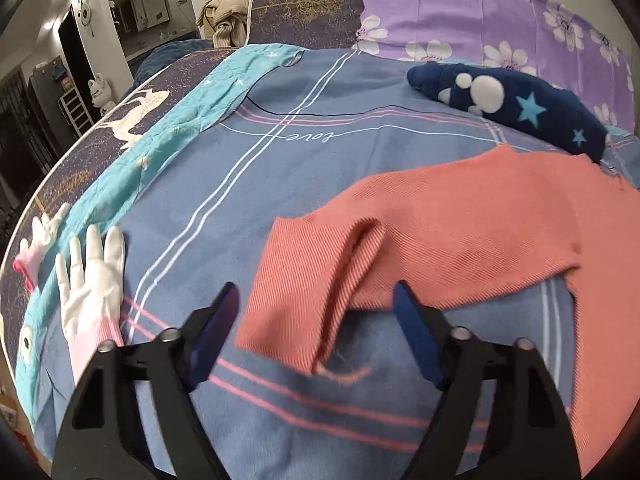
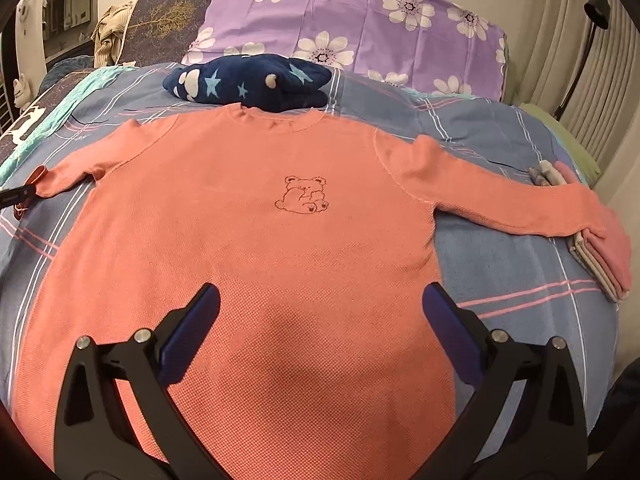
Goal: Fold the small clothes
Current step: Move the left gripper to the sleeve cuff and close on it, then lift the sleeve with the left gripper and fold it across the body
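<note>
A small salmon-pink sweater (image 2: 248, 216) with a bear outline on its chest lies flat, face up, on the blue plaid bedsheet (image 2: 500, 264). Both sleeves are spread out. My right gripper (image 2: 320, 304) is open and empty, hovering over the sweater's lower body. My left gripper (image 1: 316, 304) is open and empty, its jaws standing on either side of the left sleeve's cuff (image 1: 296, 296). The same cuff (image 2: 44, 184) shows at the left edge of the right wrist view, with the left gripper's tip (image 2: 16, 196) beside it.
A navy star-print garment (image 2: 248, 80) lies beyond the collar, before a purple floral pillow (image 2: 360, 24). A stack of folded clothes (image 2: 604, 256) sits under the right cuff. White gloves (image 1: 94, 280) and a turquoise cloth (image 1: 172, 128) lie at the bed's left edge.
</note>
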Tool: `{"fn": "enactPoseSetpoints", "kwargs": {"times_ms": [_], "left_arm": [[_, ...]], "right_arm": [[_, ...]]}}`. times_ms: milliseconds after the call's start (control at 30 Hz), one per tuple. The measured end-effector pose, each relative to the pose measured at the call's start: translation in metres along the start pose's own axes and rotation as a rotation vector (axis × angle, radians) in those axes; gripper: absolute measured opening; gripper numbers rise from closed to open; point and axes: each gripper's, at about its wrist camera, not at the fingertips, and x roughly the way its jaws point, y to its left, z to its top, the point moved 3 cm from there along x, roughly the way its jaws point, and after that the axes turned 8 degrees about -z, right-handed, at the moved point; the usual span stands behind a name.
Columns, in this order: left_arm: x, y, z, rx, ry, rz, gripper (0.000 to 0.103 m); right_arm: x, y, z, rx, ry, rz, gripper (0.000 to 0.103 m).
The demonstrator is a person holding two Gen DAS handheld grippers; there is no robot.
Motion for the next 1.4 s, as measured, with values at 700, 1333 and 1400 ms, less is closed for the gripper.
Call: {"fn": "enactPoseSetpoints", "kwargs": {"times_ms": [700,1333,1400], "left_arm": [[-0.075,-0.087,0.069,0.228,-0.117,-0.081,0.008],[-0.011,-0.012,0.068,0.114,0.081,0.059,0.001],[-0.031,-0.028,0.078,0.119,0.047,-0.002,0.001]], "right_arm": [[-0.01,-0.011,0.005,-0.029,-0.092,0.042,0.091],[-0.007,-0.046,-0.001,0.066,-0.144,0.026,0.098],[-0.005,-0.045,0.002,0.039,-0.154,0.006,0.098]]}}
